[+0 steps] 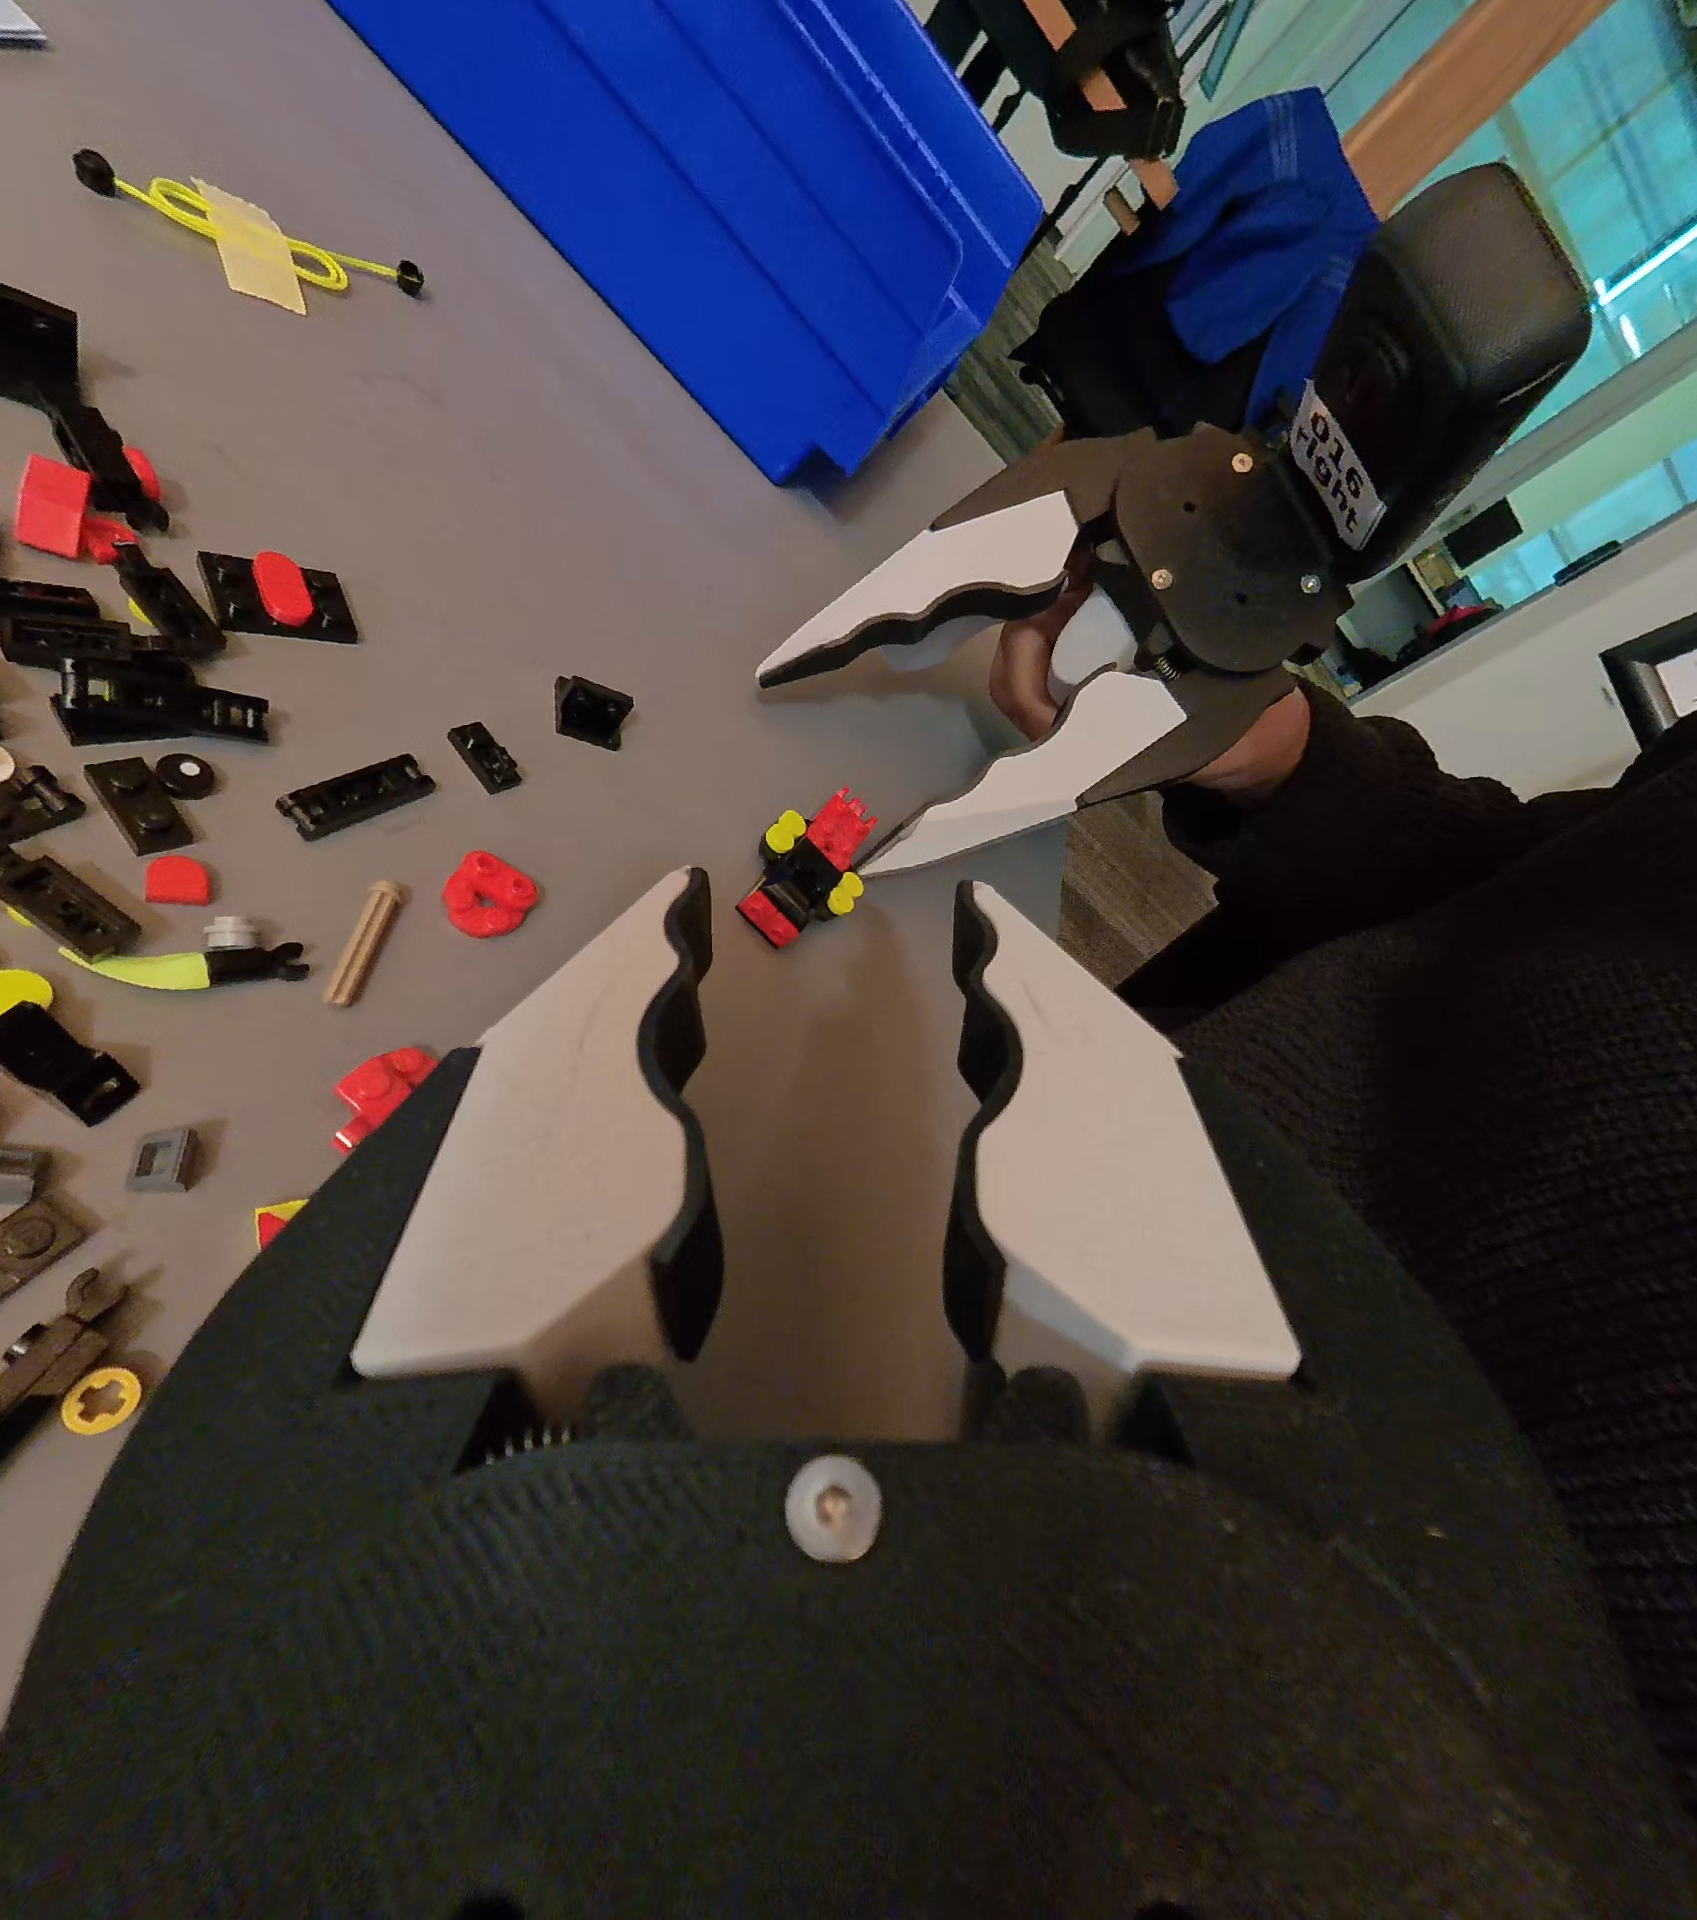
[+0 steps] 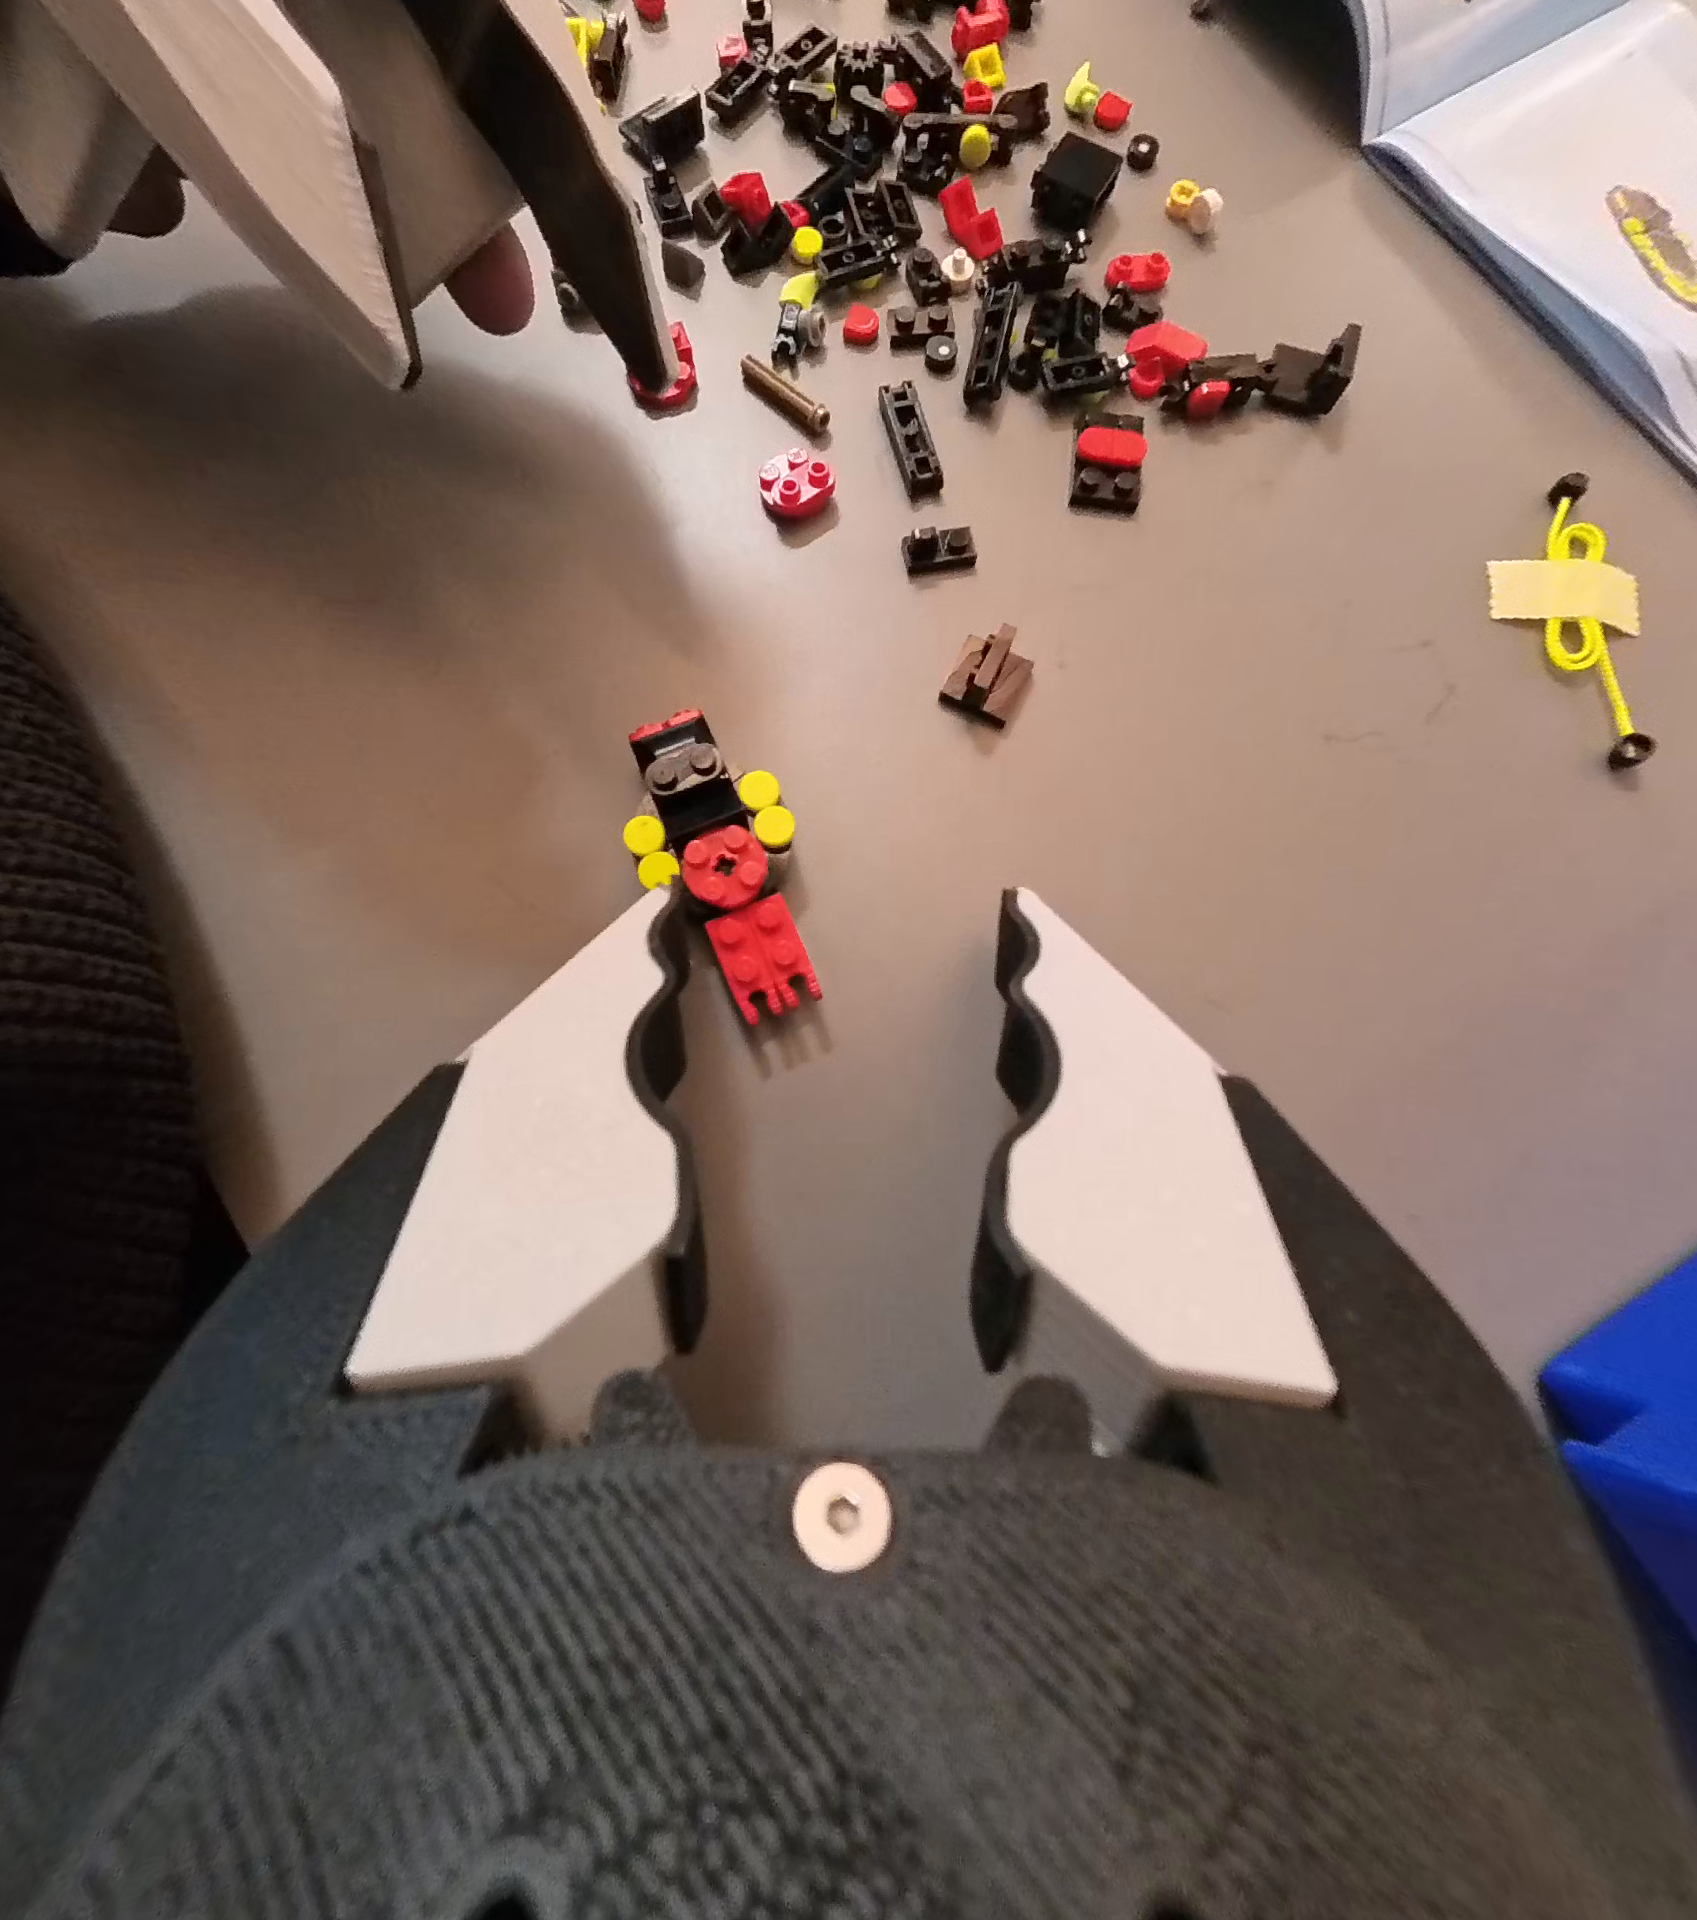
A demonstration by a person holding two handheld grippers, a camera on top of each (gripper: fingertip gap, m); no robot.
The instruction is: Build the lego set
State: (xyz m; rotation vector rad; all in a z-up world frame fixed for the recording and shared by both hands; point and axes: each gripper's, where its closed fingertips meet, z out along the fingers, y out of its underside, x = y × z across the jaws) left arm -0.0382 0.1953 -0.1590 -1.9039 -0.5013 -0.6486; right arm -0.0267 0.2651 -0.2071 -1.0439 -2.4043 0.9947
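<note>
Both claws wide open & empty; right gripper (image 2: 833, 904) should straddle the small red/black/yellow subassembly (image 2: 719, 873) squarely w/ left gripper (image 1: 833, 883) steadying

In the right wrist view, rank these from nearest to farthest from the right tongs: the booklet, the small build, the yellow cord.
1. Small build, at the left fingertip of the right tongs.
2. Yellow cord, right of centre.
3. Booklet, far right corner.
</note>
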